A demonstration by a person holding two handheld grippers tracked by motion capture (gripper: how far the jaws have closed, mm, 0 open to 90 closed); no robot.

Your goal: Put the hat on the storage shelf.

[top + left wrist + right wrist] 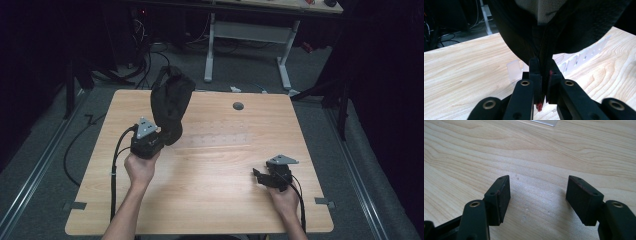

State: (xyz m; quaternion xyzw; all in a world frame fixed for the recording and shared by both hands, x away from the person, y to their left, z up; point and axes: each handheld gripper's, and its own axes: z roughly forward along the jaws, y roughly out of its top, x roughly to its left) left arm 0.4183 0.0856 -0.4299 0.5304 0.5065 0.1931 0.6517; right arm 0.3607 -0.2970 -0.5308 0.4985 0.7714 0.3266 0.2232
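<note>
A black fabric piece, like a cap or pouch (170, 102), stands up off the wooden table (210, 200) at its left half. My left gripper (161, 134) is shut on the lower edge of it. In the left gripper view the black fabric (579, 27) fills the top, with a pale mesh lining (539, 10) showing, and its seam is pinched between the two jaws of the left gripper (543, 67). My right gripper (259, 176) rests low over the table's right front, open, with bare wood between the jaws of the right gripper (537, 195).
A clear plastic strip with small compartments (215, 139) lies flat across the table's middle, seen also as the clear strip (584, 58) behind the fabric. A round grommet hole (238, 106) sits near the far edge. A white desk frame (247, 45) and cables stand on the floor beyond.
</note>
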